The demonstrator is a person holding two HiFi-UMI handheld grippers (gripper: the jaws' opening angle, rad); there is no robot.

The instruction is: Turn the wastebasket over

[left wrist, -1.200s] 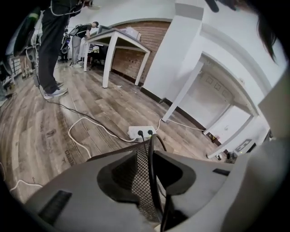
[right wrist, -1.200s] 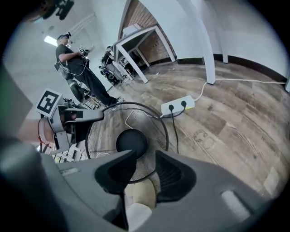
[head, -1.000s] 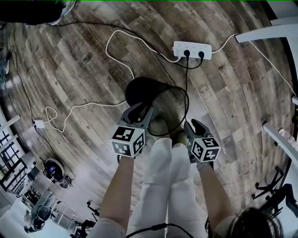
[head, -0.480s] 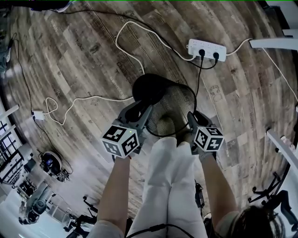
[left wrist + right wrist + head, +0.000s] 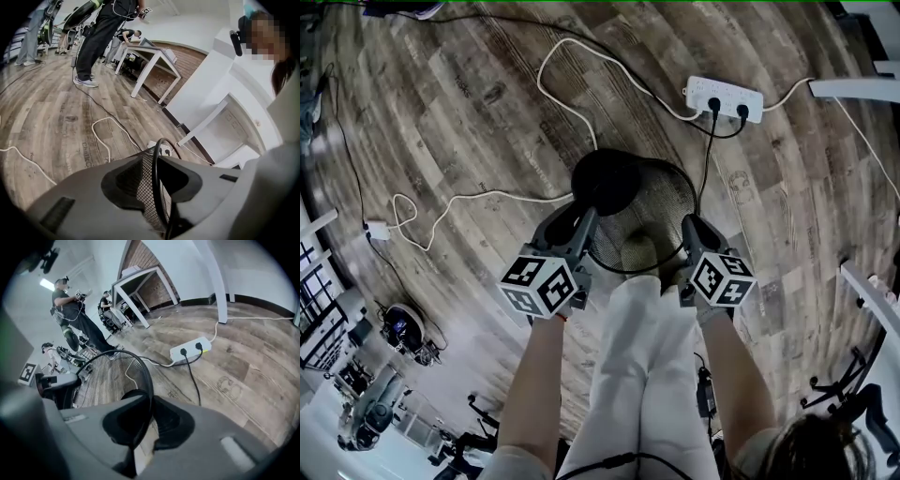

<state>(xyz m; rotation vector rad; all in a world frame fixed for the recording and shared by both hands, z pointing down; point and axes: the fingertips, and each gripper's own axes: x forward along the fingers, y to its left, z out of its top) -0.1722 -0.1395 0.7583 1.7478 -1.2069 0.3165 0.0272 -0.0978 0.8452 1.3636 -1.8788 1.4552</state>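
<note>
Standing over a black mesh wastebasket (image 5: pixel 649 202) on the wood-plank floor (image 5: pixel 459 122), the person has a gripper on either side of its rim. The basket is tipped over. Its solid dark base (image 5: pixel 605 178) points away from the person and its open mouth faces back toward the white-trousered legs (image 5: pixel 642 356). I cannot tell whether the base rests on the boards or hangs just clear of them.

The left gripper (image 5: pixel 581 223) comes in at the left side of the rim. In the left gripper view the mesh wall and the wire rim run straight between its jaws, which are drawn in and clamped on them. The right gripper (image 5: pixel 694 232) sits at the opposite side of the rim. Its jaws have just been closing, and in the right gripper view the thin rim wire stands between the pads, pinched there. Each gripper's marker cube faces up toward the head, the left one (image 5: pixel 539 284) and the right one (image 5: pixel 722 278) flanking the legs.

Beyond the basket and apart from it lies a white power strip (image 5: pixel 724 97) with two black plugs in it. Their cords trail back past the basket's right side. A white cable (image 5: pixel 546 80) loops across the floor to the left.
</note>
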